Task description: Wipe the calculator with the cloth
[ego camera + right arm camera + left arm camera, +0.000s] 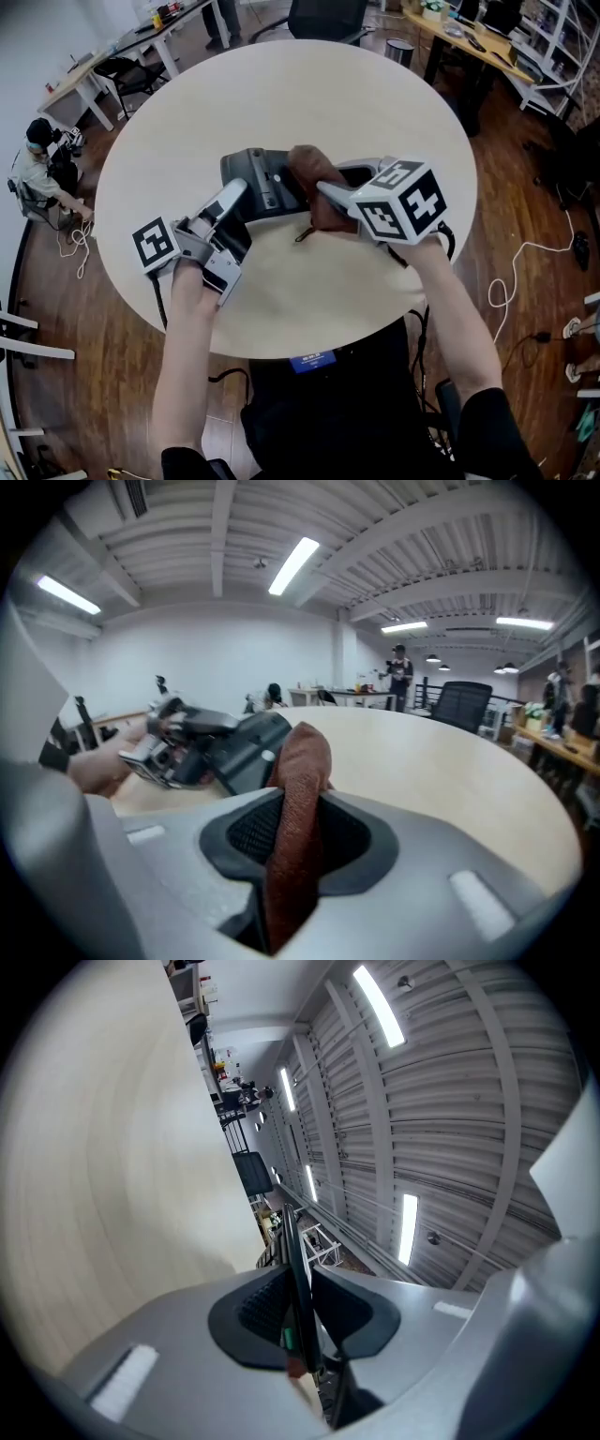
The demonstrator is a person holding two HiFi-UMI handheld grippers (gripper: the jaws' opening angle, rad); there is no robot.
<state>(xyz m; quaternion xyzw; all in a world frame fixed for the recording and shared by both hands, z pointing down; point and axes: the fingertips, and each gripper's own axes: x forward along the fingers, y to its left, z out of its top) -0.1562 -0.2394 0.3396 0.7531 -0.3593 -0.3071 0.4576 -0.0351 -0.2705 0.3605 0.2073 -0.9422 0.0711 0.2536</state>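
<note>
Right hand-held gripper tilts down pinching cloth; left hand-held gripper clamps calculator

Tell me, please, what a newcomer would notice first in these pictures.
The eye goes first to the middle of the round pale table, where a bunched reddish-brown cloth covers part of a dark calculator in the head view. The right tool clamps the cloth, and the left tool pinches the calculator's thin edge from the other side.
</note>
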